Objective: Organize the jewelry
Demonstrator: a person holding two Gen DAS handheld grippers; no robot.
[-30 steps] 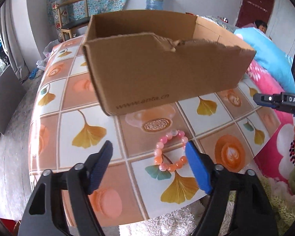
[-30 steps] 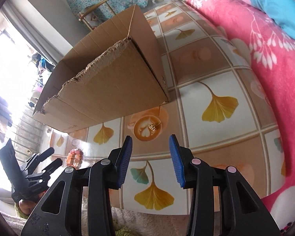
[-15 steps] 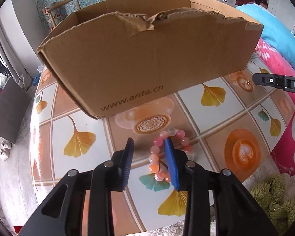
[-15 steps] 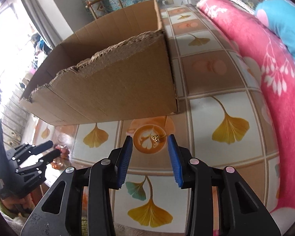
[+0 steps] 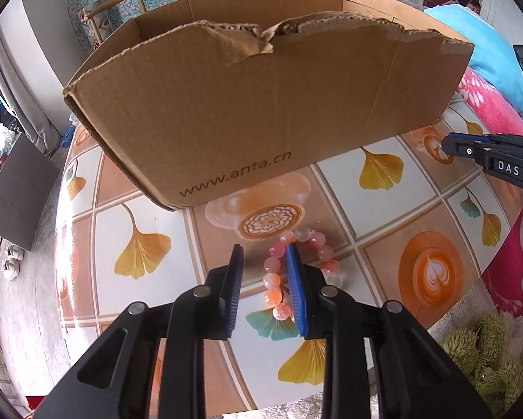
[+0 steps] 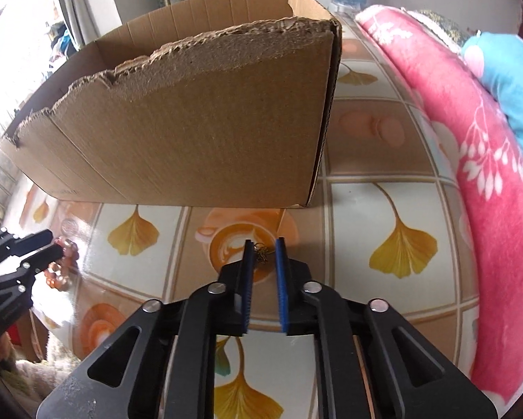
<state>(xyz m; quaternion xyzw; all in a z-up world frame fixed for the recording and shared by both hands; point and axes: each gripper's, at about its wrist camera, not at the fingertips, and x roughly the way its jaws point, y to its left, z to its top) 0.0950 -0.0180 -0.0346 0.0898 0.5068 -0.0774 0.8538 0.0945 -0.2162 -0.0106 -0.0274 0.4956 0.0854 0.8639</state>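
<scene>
A round table (image 5: 394, 209) covered in a cloth printed with ginkgo leaves and coffee cups stands in a lived-in room, with a wooden chair (image 5: 121, 0) at the far wall and a pink flowered blanket (image 6: 488, 174) out to the right of the right fingers. An open cardboard box (image 5: 261, 104) with a torn top edge sits on the table just beyond both pairs of fingertips.

The left gripper (image 5: 264, 247) points steeply down at a pink and orange bead bracelet (image 5: 273, 279) lying flat on the cloth. Its jaws are closing. The right finger stands inside the ring of beads and the left finger outside it, so the ring's near arc lies between them. The beads sit against the right pad, and a clear gap remains on the left pad's side.

The right gripper (image 6: 264, 242) is also tipped down, over a printed coffee cup. Its blue pads are drawn nearly together, with only a narrow slit left. A small gold trinket (image 6: 261, 256) sits pinched in that slit at the very tips. It is too small to name further.
</scene>
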